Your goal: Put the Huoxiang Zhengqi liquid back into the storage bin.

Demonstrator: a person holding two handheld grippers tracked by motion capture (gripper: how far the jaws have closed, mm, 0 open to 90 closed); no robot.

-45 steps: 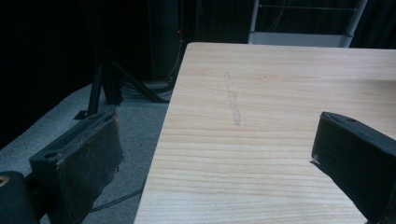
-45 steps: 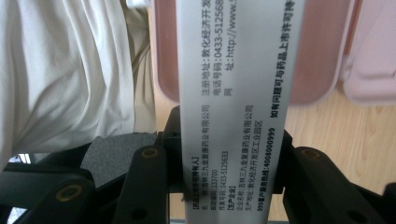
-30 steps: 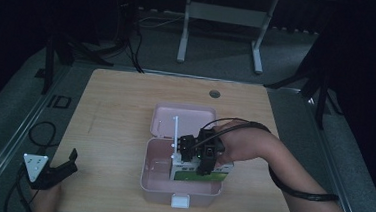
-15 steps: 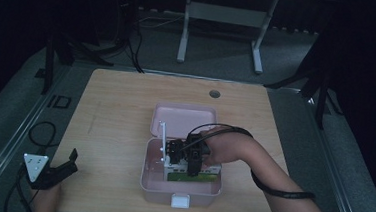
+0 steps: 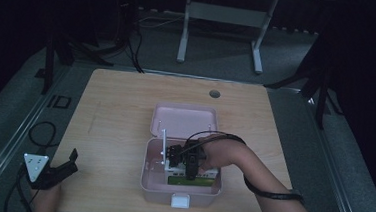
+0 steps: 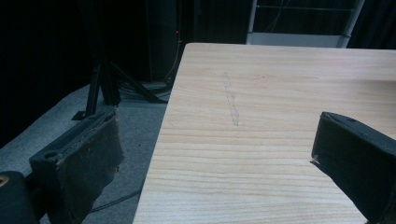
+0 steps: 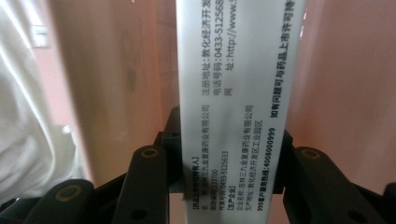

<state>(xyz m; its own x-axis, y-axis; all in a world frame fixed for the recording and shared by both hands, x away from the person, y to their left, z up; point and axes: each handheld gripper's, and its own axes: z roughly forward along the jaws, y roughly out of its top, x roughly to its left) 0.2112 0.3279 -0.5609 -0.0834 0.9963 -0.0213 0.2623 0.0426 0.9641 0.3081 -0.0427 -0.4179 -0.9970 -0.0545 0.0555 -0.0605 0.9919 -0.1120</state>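
The right gripper [image 5: 168, 157] has moved left and nearer inside the pink box [image 5: 180, 191], clamped on a white carton [image 7: 238, 93]. The left gripper [image 6: 224, 154] gapes wide, empty, near-left over the table [image 5: 121, 106].

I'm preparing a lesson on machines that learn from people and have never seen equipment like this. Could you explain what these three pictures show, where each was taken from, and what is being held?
No robot here: a person holds a two-jaw gripper in each hand. The high view looks down on a wooden table with an open pink box, its lid laid back. The right gripper reaches into the box. Its own camera shows its jaws shut on a white printed carton, seen up close. The left gripper rests at the table's near left edge. Its camera shows its jaws apart, nothing between them, over bare wood.
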